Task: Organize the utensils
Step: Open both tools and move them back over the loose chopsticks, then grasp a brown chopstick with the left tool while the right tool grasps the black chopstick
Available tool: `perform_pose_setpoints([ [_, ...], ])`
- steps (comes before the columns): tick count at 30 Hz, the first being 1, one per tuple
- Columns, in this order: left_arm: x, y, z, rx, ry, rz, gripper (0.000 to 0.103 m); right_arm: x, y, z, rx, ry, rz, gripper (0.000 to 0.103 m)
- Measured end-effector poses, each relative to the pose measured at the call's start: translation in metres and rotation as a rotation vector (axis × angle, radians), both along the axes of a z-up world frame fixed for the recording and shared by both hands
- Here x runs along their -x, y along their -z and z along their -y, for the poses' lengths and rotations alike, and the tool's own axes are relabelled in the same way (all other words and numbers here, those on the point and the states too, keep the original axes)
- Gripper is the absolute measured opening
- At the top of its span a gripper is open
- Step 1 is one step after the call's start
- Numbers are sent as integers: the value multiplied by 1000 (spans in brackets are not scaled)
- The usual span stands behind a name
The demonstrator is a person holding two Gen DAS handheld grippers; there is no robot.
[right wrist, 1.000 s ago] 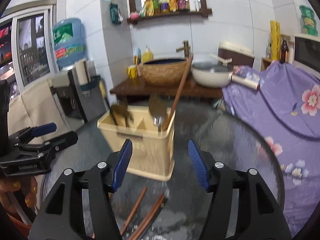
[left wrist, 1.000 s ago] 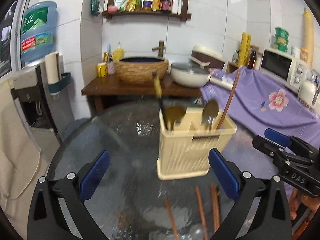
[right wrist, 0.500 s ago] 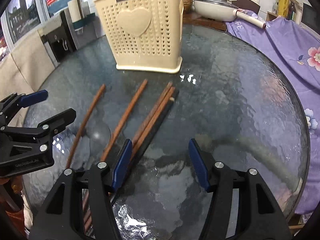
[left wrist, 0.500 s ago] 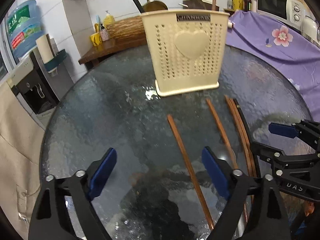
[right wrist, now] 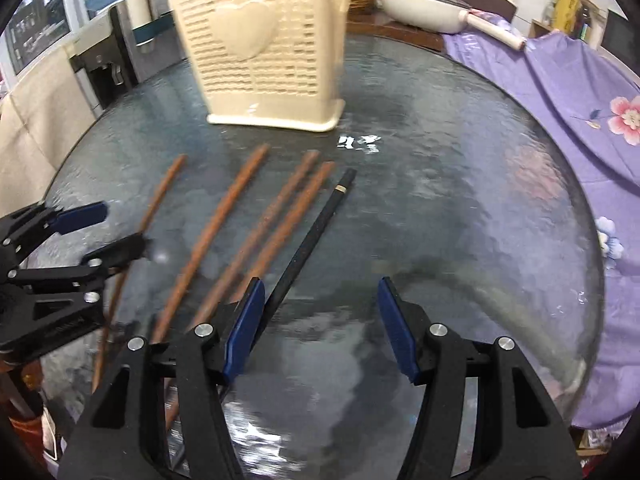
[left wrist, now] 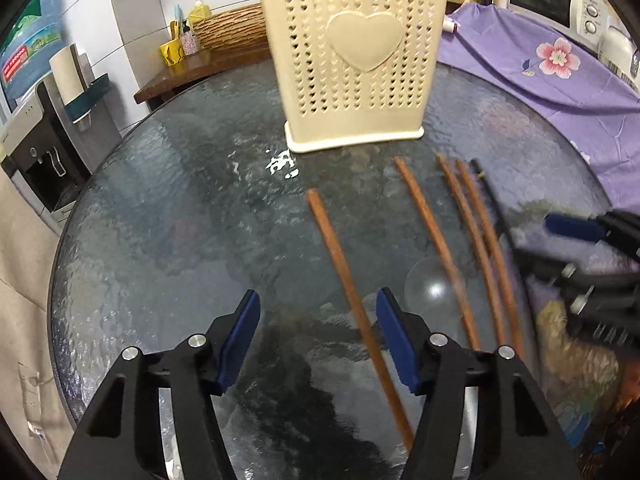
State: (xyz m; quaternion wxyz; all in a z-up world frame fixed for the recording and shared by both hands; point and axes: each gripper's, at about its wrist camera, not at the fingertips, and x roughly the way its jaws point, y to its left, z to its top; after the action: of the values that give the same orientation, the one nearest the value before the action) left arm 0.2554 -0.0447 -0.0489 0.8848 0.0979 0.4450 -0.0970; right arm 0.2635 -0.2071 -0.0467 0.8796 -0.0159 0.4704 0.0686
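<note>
I hold my left gripper (left wrist: 318, 332) low over the near part of the round glass table (left wrist: 168, 216). Its jaws have just been closing and stand partly apart, pressing on nothing; the leftmost brown chopstick (left wrist: 340, 264) runs between the blue pads, close to the right one, flat on the glass. My right gripper (right wrist: 322, 320) hovers over the near middle of the table, jaws partly apart with only bare glass between them; a black chopstick (right wrist: 316, 228) lies just beside its left pad. Three more brown chopsticks (right wrist: 224, 220) lie side by side between those two, all pointing toward the cream utensil holder (left wrist: 354, 60), which stands upright toward the far edge of the table. Utensil handles poke above its rim. A purple flowered cloth (right wrist: 560, 92) hangs past the table's right edge.
</note>
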Motion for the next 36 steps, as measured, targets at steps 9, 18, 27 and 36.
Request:
perform_pose_setpoints([
  [9, -2, -10, -7, 35, -23, 12, 59, -4, -3, 13, -56, 31, -10, 46],
  [18, -18, -4, 2, 64, -44, -22, 43, -13, 1, -9, -29, 37, -9, 30],
  [27, -29, -1, -1, 86, -81, -30, 37, -30, 0, -11, -15, 68, 4, 24],
  [36, -38, -1, -2, 91, -88, -27, 37, -49, 1, -15, -8, 74, 14, 23],
])
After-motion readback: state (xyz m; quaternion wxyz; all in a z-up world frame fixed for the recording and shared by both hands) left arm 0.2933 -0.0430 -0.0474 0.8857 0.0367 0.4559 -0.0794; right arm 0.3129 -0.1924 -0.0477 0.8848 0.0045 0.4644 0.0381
